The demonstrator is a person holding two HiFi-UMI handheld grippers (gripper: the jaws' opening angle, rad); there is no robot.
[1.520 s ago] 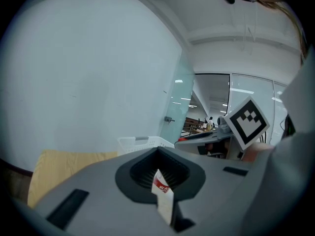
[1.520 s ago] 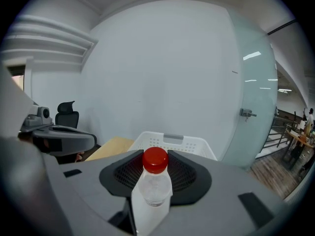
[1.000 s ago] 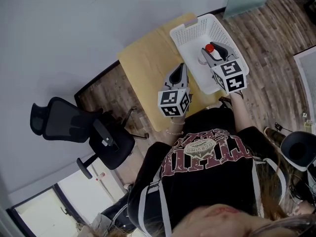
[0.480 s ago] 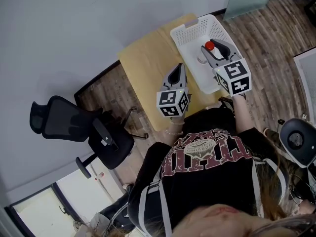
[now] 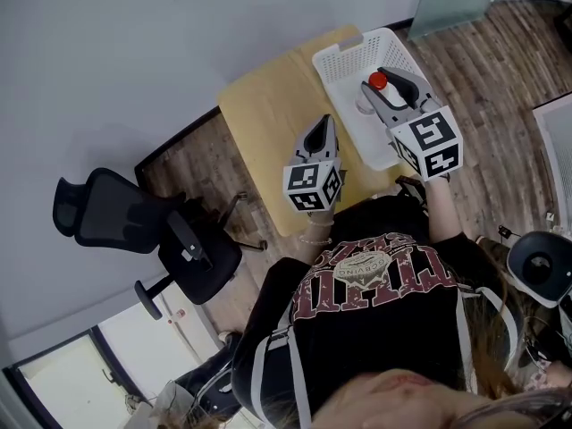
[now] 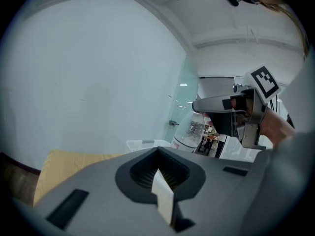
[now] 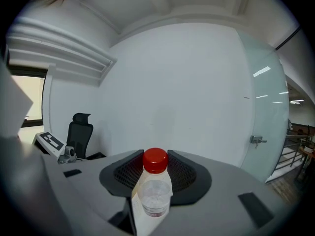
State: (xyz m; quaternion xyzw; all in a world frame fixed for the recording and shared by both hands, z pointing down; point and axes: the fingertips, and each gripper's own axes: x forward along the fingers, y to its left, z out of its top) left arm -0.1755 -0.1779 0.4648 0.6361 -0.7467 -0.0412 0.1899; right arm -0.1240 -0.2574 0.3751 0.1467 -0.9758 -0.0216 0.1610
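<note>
You wear a black T-shirt (image 5: 380,333) with maroon-and-white lettering across the chest and white stripes down both sides. Your left gripper (image 5: 323,125) and right gripper (image 5: 386,80) are grey, each topped with black-and-white square markers.

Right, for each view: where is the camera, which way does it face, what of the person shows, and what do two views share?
Head view: on the head, facing steeply down at table, basket, left gripper, right gripper; T-shirt shows.
Left gripper view: on that gripper, facing the white wall; fingers pinch a white slip; a hand shows right.
Right gripper view: on that gripper, facing wall and office chair; fingers grip the bottle; little of the person.
Shared: all three show the bottle.
</note>
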